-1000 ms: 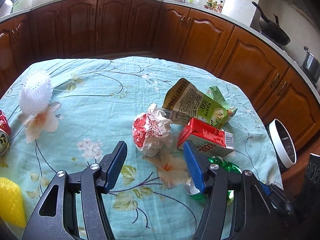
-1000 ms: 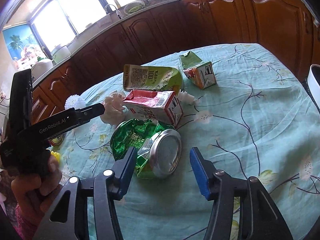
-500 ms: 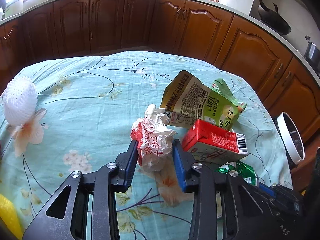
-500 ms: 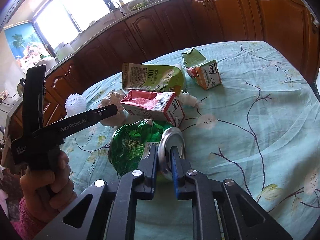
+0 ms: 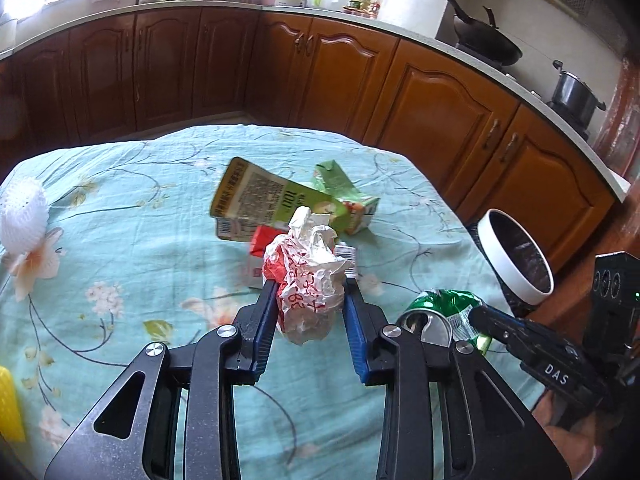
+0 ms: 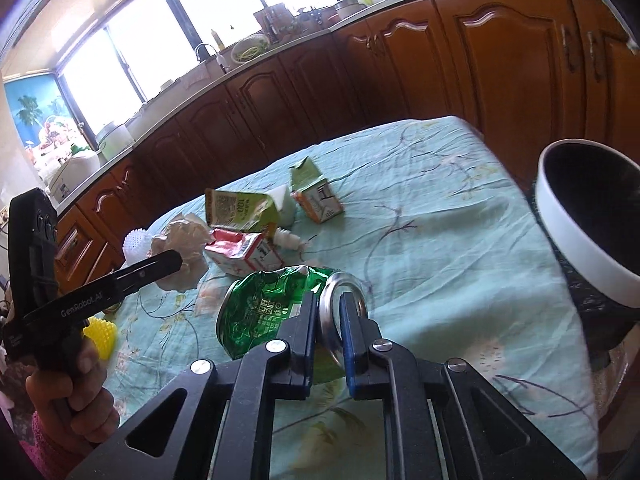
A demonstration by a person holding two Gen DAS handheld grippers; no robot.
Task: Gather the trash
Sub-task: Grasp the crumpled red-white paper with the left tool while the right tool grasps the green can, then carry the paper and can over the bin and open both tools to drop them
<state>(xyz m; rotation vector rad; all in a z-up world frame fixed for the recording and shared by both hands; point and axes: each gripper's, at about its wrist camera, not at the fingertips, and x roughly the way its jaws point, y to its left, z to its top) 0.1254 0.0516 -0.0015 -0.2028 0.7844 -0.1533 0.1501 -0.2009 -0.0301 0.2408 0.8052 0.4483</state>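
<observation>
My left gripper (image 5: 308, 292) is shut on a crumpled red-and-white wrapper (image 5: 310, 276), held off the flowered tablecloth (image 5: 120, 240). My right gripper (image 6: 327, 312) is shut on the rim of a crushed green can (image 6: 264, 308), also lifted; the same can (image 5: 444, 312) shows at the right in the left wrist view. On the table lie a red carton (image 6: 240, 250), a flattened green carton (image 5: 264, 200) and a small green-and-orange carton (image 6: 316, 196). A white-rimmed bin (image 6: 584, 224) with a dark liner stands beyond the table's right edge.
A white foam net (image 5: 22, 212) and a yellow spiky piece (image 6: 100, 332) lie at the table's left side. A small white bottle (image 6: 288, 238) rests by the red carton. Brown kitchen cabinets (image 5: 320, 80) curve behind the table. A hand (image 6: 76, 384) holds the left gripper's handle.
Both grippers went from open to shut, the left on the wrapper, the right on the can's rim. Both then lifted their loads off the cloth and swung toward the bin side.
</observation>
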